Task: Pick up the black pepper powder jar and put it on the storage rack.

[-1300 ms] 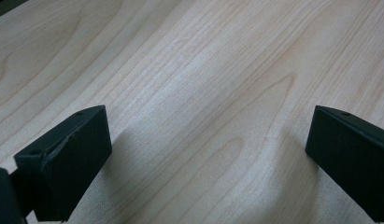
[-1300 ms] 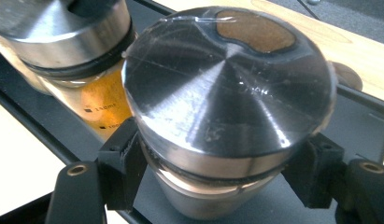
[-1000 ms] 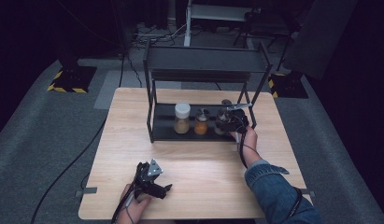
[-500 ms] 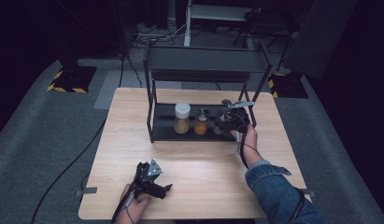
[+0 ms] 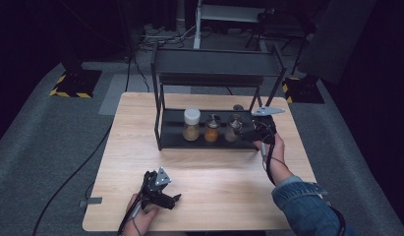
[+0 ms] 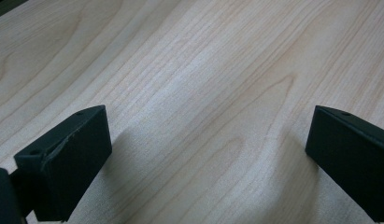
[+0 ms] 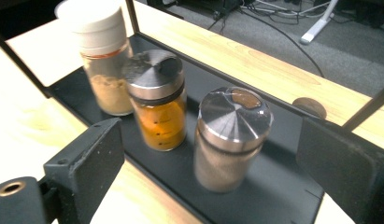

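The right tongs (image 5: 246, 133) have just been opening, jaws wide with nothing between them, beside the steel-capped jar (image 7: 231, 137) set at the rack's (image 5: 165, 133) right end, toward the bench's (image 5: 224, 182) right edge, while the left tongs (image 5: 162, 196) idle wide at the near edge.

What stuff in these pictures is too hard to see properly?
- The third jar: its contents are blurred in the right gripper view.
- Any labels on the orange jar and white-lidded jar: too small in the high view.
- The rack: whatever sits on its top shelf is hidden by the shelf's dark front edge in the high view.
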`<state>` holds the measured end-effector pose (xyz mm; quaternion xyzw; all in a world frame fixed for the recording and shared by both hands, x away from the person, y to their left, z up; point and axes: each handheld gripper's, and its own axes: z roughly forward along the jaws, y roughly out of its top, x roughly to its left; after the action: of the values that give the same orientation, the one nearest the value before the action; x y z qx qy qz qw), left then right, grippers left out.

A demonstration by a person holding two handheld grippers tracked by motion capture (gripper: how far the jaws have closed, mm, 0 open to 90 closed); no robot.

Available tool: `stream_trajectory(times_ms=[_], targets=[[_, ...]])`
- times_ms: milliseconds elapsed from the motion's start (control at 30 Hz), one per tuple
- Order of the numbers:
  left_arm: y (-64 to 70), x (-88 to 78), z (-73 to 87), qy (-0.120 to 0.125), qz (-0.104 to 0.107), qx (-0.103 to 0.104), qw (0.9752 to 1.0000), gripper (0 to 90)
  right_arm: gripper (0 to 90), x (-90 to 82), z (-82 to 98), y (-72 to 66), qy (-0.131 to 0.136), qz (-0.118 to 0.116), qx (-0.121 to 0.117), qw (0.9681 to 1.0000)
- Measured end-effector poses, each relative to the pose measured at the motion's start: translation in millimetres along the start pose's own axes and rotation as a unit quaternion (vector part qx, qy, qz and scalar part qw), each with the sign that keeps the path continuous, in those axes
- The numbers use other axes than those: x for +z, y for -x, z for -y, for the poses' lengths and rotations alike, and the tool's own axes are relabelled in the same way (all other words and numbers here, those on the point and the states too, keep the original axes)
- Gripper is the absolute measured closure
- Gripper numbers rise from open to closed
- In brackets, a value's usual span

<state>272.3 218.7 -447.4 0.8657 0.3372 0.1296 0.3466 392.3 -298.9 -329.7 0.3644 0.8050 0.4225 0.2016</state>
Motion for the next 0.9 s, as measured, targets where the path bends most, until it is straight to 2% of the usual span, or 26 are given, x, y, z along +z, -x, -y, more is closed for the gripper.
stream_trajectory(times_ms=[233,467,667,900], targets=[[0.0,0.0,0.1,0.000,0.000,0.000,1.0000,0.0,6.9,-34.0,9.7,-3.5,0.006,0.003,-0.006,1.0000],[0.0,0.1,0.2,0.001,0.000,0.000,1.0000,0.0,4.7,-53.2,25.4,-4.6,0.015,0.007,-0.003,0.9999],[0.0,0.2,0.1,0.001,0.000,0.000,1.0000,0.0,4.1,-58.2,41.9,-6.2,0.016,0.007,-0.007,0.9998],[0.1,0.3,-0.1,0.001,-0.001,-0.001,1.0000,0.0,3.4,-53.0,63.9,-10.6,0.008,0.003,-0.023,0.9997]])
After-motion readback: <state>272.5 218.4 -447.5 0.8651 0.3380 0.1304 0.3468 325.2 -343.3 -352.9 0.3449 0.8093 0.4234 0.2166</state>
